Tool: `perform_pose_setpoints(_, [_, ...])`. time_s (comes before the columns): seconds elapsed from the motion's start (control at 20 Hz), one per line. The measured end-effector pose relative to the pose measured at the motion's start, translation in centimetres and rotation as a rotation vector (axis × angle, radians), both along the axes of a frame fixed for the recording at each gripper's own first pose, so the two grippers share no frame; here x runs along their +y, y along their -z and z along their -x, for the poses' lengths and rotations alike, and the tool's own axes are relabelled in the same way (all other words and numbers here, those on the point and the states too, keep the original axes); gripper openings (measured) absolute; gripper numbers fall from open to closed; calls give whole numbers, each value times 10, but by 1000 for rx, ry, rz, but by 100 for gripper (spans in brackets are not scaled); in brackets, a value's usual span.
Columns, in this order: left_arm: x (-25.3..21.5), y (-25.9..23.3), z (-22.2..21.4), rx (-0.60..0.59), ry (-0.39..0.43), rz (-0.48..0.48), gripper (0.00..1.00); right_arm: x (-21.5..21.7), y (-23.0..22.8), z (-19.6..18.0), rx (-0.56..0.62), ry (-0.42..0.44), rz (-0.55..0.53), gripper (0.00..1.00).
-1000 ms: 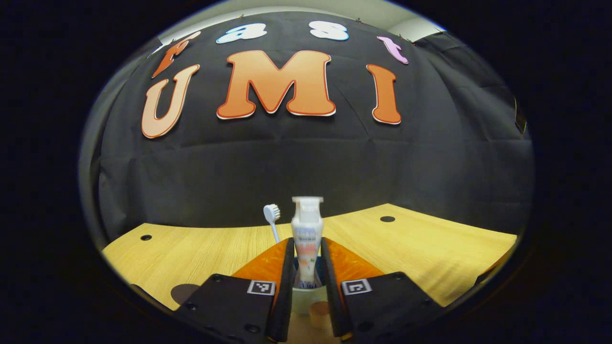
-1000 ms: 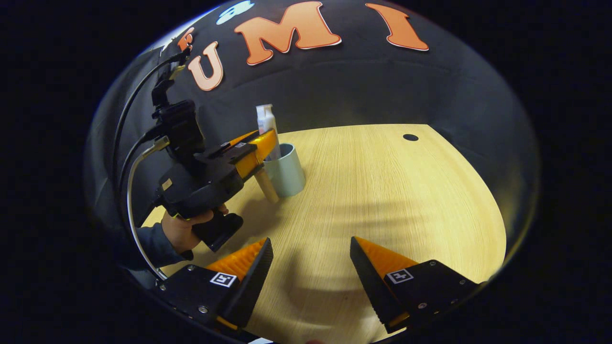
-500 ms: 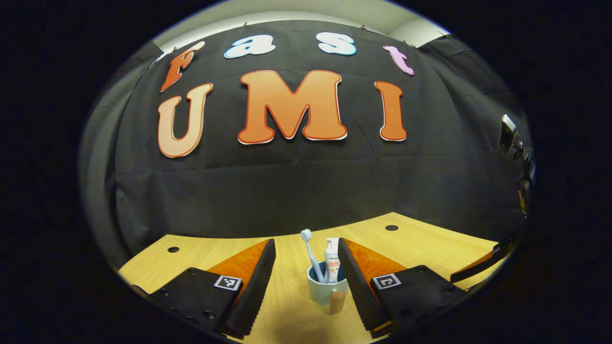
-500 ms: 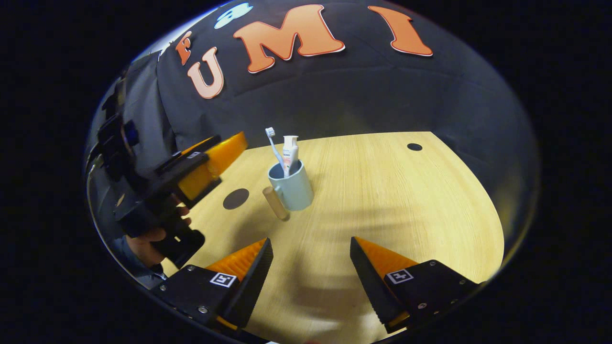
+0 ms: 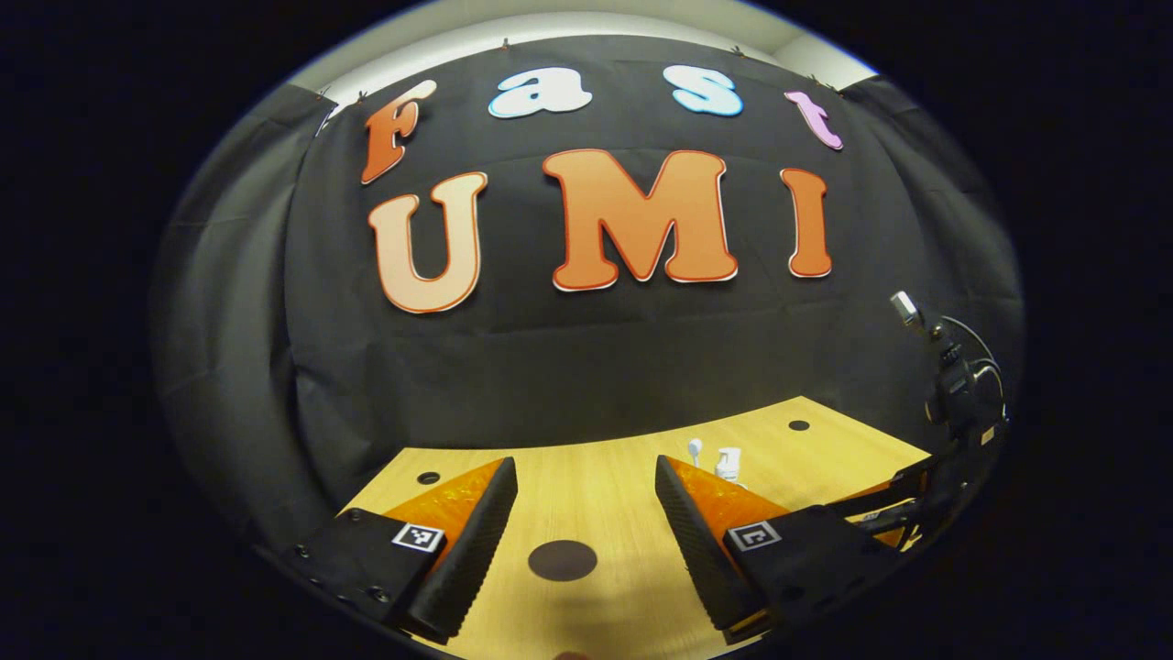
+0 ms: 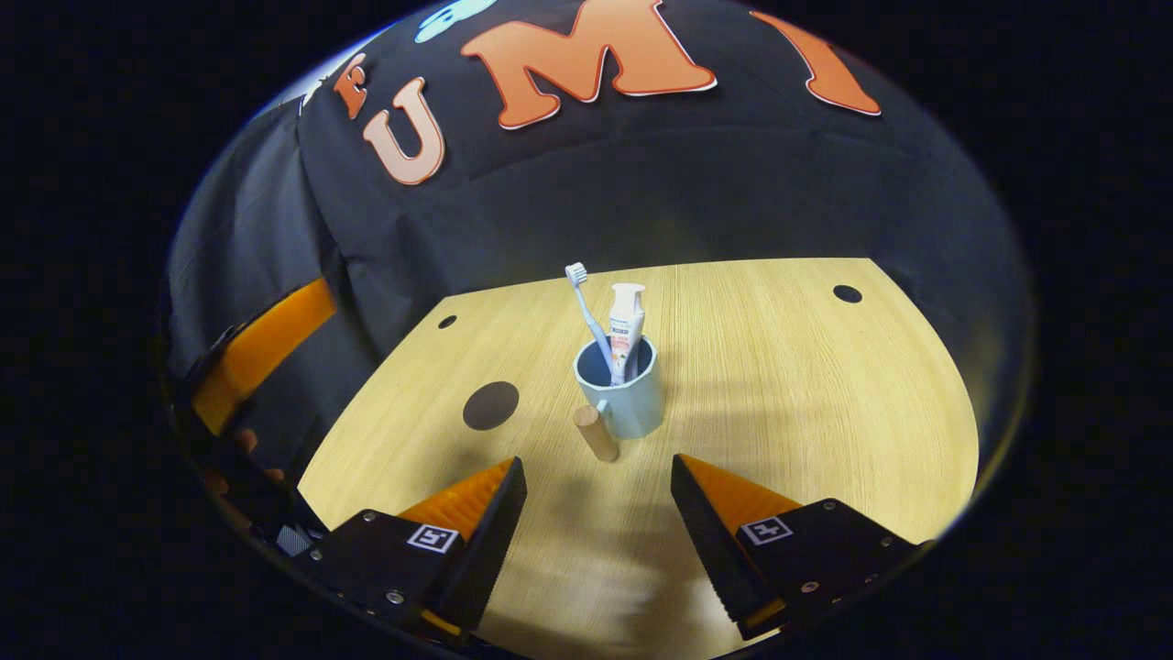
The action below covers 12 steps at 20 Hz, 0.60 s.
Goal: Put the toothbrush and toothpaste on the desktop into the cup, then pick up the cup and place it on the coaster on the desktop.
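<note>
The toothbrush (image 6: 583,307) and toothpaste (image 6: 626,328) already stand upright in the cup (image 6: 625,401), so the loading step looks done; the lift onto the coaster (image 6: 490,405) remains. In the right gripper view the cup sits at twelve o'clock from the right tool (image 6: 596,513), released and empty, coaster at ten. The left tool (image 5: 585,522) is released, empty, above the coaster. Next: close on the cup's wooden handle (image 6: 596,432).

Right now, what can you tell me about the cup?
The cup is pale blue-grey and smooth, maybe ceramic. It stands upright on the wooden desktop. A round wooden handle sticks out low on its side. Inside, a toothbrush and a toothpaste stand leaning. No tool touches it, and it sits apart from the dark coaster.
</note>
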<state>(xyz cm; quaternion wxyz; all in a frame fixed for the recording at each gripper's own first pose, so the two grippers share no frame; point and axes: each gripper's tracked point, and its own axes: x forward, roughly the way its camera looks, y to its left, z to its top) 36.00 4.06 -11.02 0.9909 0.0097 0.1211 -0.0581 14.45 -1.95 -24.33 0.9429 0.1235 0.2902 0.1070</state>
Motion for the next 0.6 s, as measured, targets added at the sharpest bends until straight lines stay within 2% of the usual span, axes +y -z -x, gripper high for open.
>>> perform_pose_setpoints(0.1, [17,-3,9,30,-18,-4,97,7,6,-17,39,11,16,95])
perform_pose_setpoints(0.4, [51,5,26,78,-16,-117,98,22,40,-72,277,118,-3,88])
perform_pose_setpoints(0.6, [74,25,32,139,-23,-137,100,17,58,-92,360,152,84,82])
